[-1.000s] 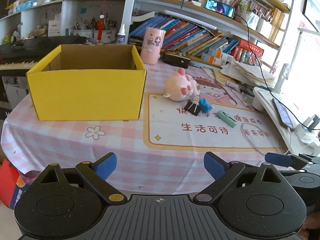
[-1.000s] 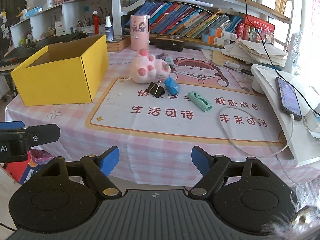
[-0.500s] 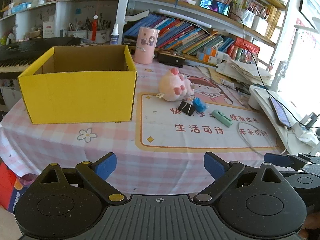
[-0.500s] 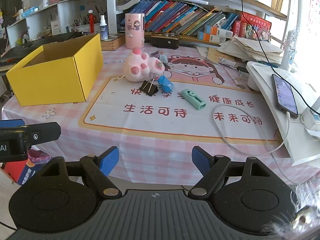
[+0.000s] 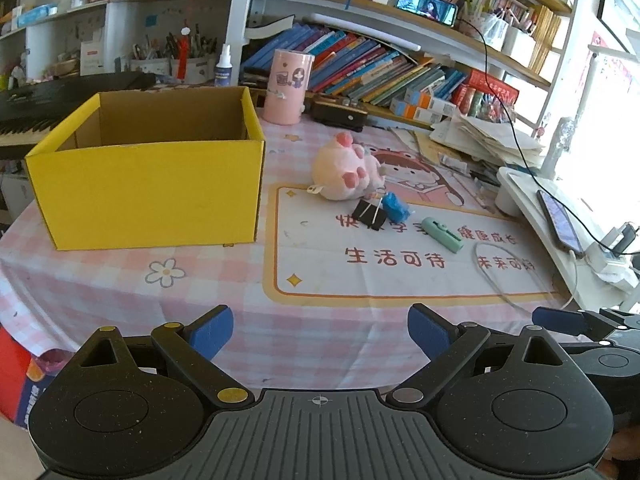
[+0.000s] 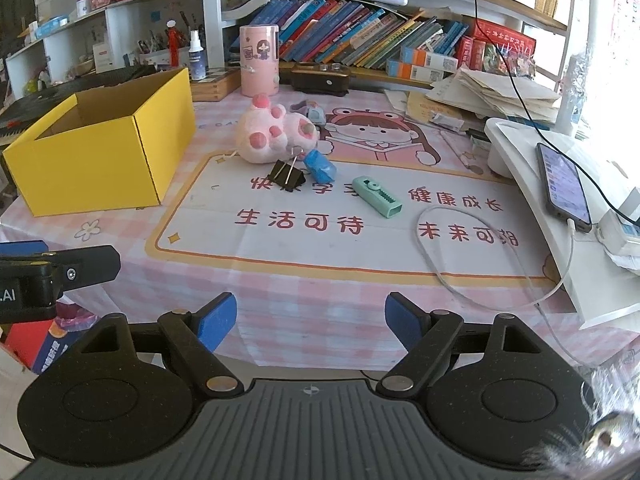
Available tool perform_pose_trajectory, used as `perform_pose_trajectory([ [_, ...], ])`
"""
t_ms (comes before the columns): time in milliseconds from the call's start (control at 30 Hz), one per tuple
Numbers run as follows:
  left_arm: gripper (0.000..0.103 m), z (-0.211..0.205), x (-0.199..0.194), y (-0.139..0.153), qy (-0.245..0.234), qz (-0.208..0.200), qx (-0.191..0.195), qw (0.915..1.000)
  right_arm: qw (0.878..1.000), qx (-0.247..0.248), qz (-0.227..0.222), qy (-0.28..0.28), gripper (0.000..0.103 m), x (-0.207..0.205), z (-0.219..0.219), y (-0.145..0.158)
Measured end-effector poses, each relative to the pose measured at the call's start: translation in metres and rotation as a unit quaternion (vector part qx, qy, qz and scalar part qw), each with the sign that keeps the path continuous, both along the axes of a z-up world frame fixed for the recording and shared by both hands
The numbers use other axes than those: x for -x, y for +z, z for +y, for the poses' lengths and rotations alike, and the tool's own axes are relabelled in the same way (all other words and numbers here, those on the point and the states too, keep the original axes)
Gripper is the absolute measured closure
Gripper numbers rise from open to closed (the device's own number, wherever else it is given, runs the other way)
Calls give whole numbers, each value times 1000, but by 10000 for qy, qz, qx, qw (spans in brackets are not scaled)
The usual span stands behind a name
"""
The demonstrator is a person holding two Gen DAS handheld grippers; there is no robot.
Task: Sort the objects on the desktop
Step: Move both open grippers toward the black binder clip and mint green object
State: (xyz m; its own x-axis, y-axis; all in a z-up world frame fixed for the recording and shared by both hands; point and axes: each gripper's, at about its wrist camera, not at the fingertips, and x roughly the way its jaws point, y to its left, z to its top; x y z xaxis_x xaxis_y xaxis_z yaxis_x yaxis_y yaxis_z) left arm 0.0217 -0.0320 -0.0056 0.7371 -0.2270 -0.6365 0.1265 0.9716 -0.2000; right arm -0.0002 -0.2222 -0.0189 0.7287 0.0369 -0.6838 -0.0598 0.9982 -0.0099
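Toys (image 6: 276, 136) lie on our pink checked tablecloth (image 6: 320, 312) near bookshelves (image 6: 360, 44); both grippers, left (image 5: 320, 330) and right (image 6: 311, 320), hang released.

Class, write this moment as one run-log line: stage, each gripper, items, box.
stage: start, nothing picked | left gripper: open, empty | right gripper: open, empty | plush toy, binder clip on table | yellow box: open

Printed mat (image 6: 320, 240) on surface, ahead of right jaws: red characters "生活可待", "未来可期"; upper row partly covered. Left gripper (image 6: 24, 280) body, left of right jaws: ".AI".
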Motion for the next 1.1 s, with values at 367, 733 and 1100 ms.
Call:
perform_pose_trajectory([
  [367,7,-4,2,3,-43,-136,-91,9999,10000,-32,-30,-26,22,-2,-2,1],
  [733,3,-9,3,7,-312,-279,-1,9991,10000,-74,-18,-56,22,-2,-3,2],
  [1100,3,-16,-9,9,-381,-305,-65,9988,9999,-92,1,-51,22,-10,-7,2],
])
